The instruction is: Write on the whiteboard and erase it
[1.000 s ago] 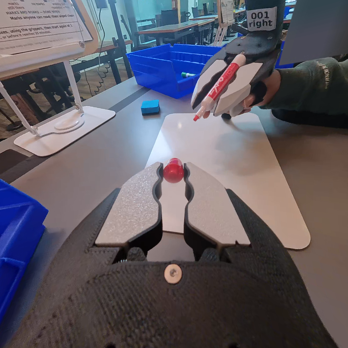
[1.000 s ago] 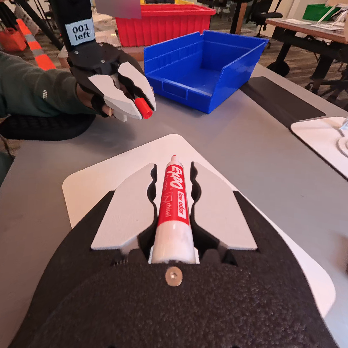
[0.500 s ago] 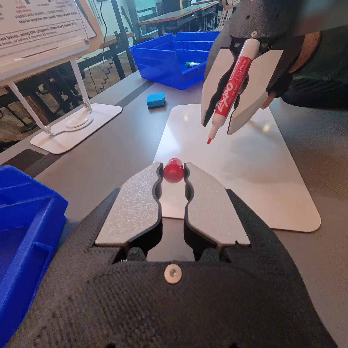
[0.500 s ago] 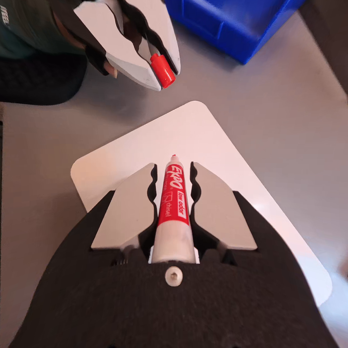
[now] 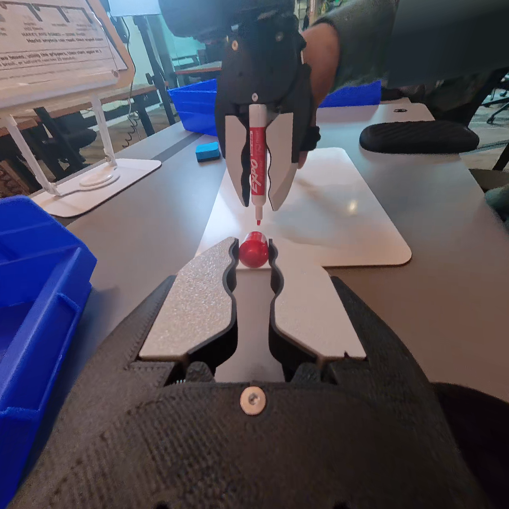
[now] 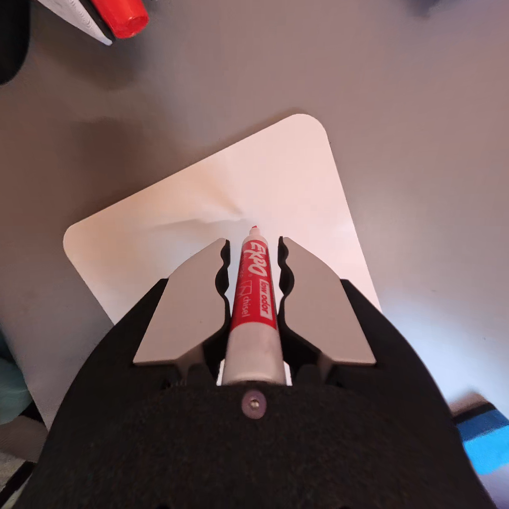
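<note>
A blank whiteboard [image 5: 330, 220] lies flat on the grey table; it also shows in the right wrist view [image 6: 220, 198]. My right gripper [image 6: 252, 240] is shut on an uncapped red marker [image 6: 254, 292] and points steeply down, with the tip just above the board. In the left wrist view that gripper [image 5: 259, 203] hangs over the board's near end with the marker [image 5: 257, 170] upright. My left gripper [image 5: 253, 242] is shut on the red marker cap [image 5: 253, 249] at the board's near edge. The cap [image 6: 125, 19] shows in the top left of the right wrist view.
A blue eraser [image 5: 208, 151] lies on the table beyond the board's far left corner, also seen in the right wrist view [image 6: 484, 443]. Blue bins stand at the near left [image 5: 35, 289] and at the back [image 5: 195, 104]. A white sign stand [image 5: 91, 181] is at the left. A black pad [image 5: 418, 139] lies far right. My hands' fingertips stand some 11 cm from each other.
My right gripper has tilted from slanted to nearly upright and dropped toward the board's near end, bringing the marker tip close to the surface. My left gripper has kept hold of the cap.
</note>
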{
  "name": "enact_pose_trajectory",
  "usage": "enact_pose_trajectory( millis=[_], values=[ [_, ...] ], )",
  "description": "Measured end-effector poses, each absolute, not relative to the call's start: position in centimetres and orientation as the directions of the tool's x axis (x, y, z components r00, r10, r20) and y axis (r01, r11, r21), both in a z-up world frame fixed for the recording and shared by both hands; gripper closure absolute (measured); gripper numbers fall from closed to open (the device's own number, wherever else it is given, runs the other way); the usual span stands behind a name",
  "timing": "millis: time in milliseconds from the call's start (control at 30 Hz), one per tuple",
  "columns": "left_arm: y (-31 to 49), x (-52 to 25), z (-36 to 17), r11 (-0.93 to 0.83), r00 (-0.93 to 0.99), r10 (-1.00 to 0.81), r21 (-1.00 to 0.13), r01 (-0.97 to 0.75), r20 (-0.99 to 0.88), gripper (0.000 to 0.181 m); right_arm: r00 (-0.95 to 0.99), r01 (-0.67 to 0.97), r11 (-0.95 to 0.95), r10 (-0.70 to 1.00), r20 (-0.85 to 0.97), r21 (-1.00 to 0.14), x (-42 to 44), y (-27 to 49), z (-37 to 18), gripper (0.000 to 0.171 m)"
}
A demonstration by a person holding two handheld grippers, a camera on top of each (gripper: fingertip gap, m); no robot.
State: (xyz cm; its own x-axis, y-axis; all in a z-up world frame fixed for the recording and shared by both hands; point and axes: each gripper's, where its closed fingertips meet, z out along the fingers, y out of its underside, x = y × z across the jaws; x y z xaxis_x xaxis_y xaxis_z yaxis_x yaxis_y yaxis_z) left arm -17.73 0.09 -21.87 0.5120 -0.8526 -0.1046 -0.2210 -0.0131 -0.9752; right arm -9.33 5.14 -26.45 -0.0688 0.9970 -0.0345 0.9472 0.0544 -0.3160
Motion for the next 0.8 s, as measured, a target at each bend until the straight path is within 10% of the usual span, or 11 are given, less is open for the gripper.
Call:
enact_pose_trajectory(
  millis=[800],
  values=[
    [0.5,-18.8,-22.6,-0.047,0.526,-0.846,-0.969,-0.242,-0.091,0.161,-0.12,0.971,0.116,0.993,-0.005,-0.208,-10.6,6.7,-27.4,0.137]
  ],
)
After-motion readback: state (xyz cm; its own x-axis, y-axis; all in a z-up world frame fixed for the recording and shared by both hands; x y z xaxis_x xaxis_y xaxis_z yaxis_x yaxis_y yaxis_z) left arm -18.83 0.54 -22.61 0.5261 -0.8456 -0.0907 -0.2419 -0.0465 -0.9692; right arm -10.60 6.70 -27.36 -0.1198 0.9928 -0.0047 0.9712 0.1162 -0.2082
